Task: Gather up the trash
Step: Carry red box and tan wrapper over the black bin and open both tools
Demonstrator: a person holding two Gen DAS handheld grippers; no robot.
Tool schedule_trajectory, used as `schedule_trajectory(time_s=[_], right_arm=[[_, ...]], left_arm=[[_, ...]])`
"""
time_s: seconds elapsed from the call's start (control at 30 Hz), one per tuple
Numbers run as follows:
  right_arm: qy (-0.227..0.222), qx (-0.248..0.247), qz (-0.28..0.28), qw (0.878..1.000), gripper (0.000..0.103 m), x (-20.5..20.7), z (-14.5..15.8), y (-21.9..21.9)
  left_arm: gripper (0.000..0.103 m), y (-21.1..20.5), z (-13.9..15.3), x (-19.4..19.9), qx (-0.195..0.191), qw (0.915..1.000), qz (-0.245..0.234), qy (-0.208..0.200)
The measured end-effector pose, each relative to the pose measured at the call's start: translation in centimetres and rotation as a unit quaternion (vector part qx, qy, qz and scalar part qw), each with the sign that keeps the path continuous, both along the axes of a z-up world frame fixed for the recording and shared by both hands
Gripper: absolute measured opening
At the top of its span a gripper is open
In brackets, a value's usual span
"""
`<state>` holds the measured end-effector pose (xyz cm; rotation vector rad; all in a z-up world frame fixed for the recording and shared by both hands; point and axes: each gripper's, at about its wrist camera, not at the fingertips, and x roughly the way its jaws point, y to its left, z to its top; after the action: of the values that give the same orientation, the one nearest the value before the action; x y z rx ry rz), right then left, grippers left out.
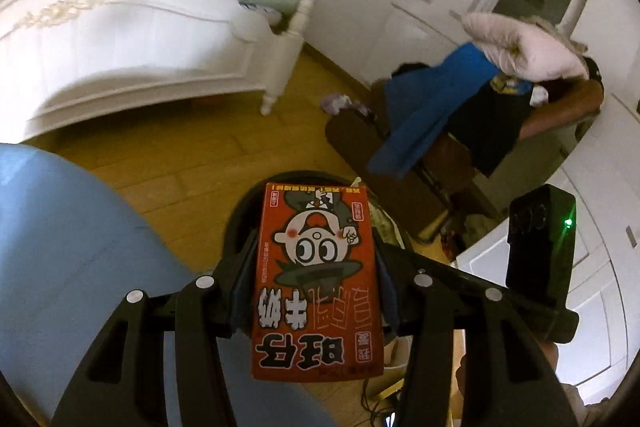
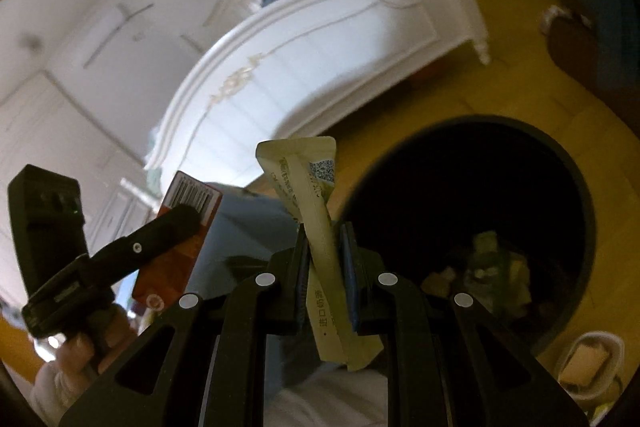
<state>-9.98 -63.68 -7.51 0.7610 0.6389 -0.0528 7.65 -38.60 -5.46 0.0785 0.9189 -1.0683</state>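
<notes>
My left gripper [image 1: 316,259] is shut on a red milk carton [image 1: 316,279] with a cartoon face, held above the black trash bin [image 1: 240,215] on the wooden floor. My right gripper [image 2: 326,247] is shut on a pale yellow-green snack wrapper [image 2: 316,203], held upright just left of the bin [image 2: 576,187], whose open mouth shows several pieces of trash at the bottom. The left gripper with the red carton [image 2: 180,243] also shows at the left of the right wrist view. The right gripper's black body [image 1: 540,247] shows at the right of the left wrist view.
A white bed footboard [image 1: 120,39] stands behind the bin. A dark chair [image 1: 420,163] draped with blue and black clothes is at the right. A blue-grey surface [image 1: 60,247] lies at lower left. A small white basket [image 2: 592,363] sits by the bin.
</notes>
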Motion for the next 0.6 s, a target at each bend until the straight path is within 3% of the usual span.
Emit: schedule_trajectory(time_s=[0.3,0.5,0.57,0.6], right_arm=[[0.018,0.016,-0.023,0.999,0.017,-0.5,-2.9,-2.5],[0.028,0.024,-0.032,0.999,0.019,-0.5,-4.0,-3.4],[0.031,0.025,-0.038,0.998,0.020,-0.6,-4.2,-3.6],[0.033,0.026,-0.040,0.998,0.021,-0.7,-4.2,-3.7]], left_arm=[[0.051,-3.9,-1.5,-0.4,0.018,0.9993,-0.025,0.020],[0.052,-5.1,-1.5,-0.4,0.026,0.9992,-0.029,0.011],[0.060,-5.5,-1.5,-0.6,0.033,0.9990,-0.030,0.003],[0.075,-5.3,-1.4,-0.6,0.036,0.9990,-0.027,-0.005]])
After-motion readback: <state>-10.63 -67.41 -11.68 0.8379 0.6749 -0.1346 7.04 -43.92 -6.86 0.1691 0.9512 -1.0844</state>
